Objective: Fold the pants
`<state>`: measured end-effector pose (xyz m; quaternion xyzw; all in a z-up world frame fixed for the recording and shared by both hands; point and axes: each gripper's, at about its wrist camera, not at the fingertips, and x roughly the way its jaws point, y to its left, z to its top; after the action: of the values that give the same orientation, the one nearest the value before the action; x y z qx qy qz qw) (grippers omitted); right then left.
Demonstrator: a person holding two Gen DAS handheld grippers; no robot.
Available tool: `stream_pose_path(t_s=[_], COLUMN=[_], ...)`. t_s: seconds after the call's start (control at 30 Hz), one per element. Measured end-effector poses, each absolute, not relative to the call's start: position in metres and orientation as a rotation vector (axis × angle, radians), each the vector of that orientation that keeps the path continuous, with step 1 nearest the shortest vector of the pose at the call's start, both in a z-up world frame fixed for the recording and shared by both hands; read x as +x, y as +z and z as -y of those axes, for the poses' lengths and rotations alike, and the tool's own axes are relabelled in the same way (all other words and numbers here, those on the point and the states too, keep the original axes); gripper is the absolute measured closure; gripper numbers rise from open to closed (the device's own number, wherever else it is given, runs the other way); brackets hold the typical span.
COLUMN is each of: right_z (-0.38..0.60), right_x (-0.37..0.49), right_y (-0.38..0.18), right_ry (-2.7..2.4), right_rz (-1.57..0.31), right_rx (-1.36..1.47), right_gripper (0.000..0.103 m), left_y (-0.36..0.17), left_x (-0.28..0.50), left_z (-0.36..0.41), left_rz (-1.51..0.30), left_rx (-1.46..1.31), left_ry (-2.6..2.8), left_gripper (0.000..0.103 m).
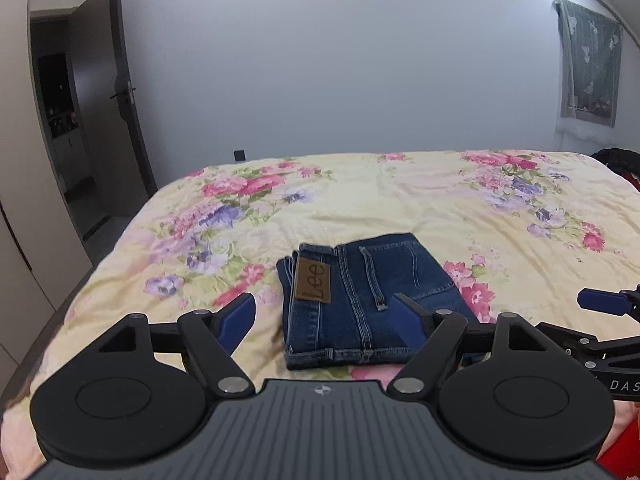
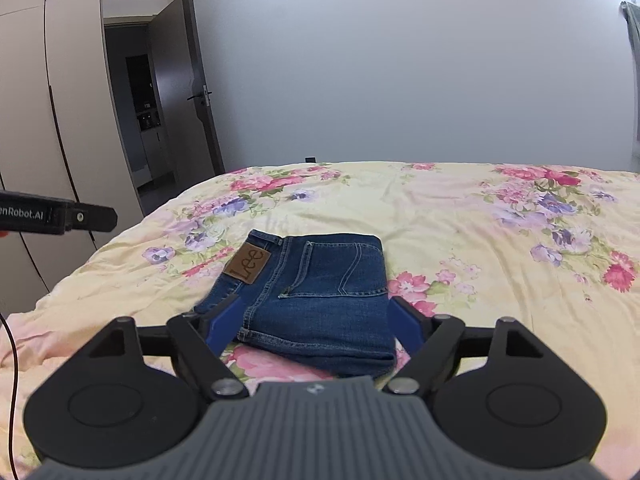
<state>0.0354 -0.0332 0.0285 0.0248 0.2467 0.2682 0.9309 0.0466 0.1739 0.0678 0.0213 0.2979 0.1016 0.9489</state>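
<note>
The blue jeans (image 1: 360,300) lie folded into a compact rectangle on the floral bedspread (image 1: 400,200), with a brown Lee patch (image 1: 314,280) facing up. My left gripper (image 1: 324,316) is open and empty, raised just in front of the jeans. In the right wrist view the jeans (image 2: 320,300) lie flat on the bedspread (image 2: 480,232). My right gripper (image 2: 316,320) is open and empty, its blue fingers on either side of the near edge of the jeans. The right gripper also shows in the left wrist view (image 1: 604,304), at the right edge.
An open doorway (image 1: 68,132) and a dark door (image 1: 128,92) are at the left. A white wardrobe (image 2: 48,120) stands beside the bed. A curtain (image 1: 588,64) hangs at the right. A dark item (image 1: 618,164) lies at the bed's far right corner.
</note>
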Motion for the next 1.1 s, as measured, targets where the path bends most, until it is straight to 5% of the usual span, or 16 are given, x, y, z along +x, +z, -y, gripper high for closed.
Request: stream_pose_path(t_s=[0.4, 1.1], right_z=[0.004, 0.016], right_x=[0.041, 0.041], right_y=[-0.022, -0.018], right_ry=[0.539, 0.529], right_rz=[-0.665, -0.646], right_rx=[-0.052, -0.020], right_gripper=[0.023, 0.023], left_y=[-0.012, -0.013], left_x=[0.045, 0.047], left_z=[-0.160, -0.148], left_rz=[-0.758, -0.783], left_rx=[-0.043, -0.042], left_ry=[0.301, 0.285], left_gripper=[0.014, 0.014])
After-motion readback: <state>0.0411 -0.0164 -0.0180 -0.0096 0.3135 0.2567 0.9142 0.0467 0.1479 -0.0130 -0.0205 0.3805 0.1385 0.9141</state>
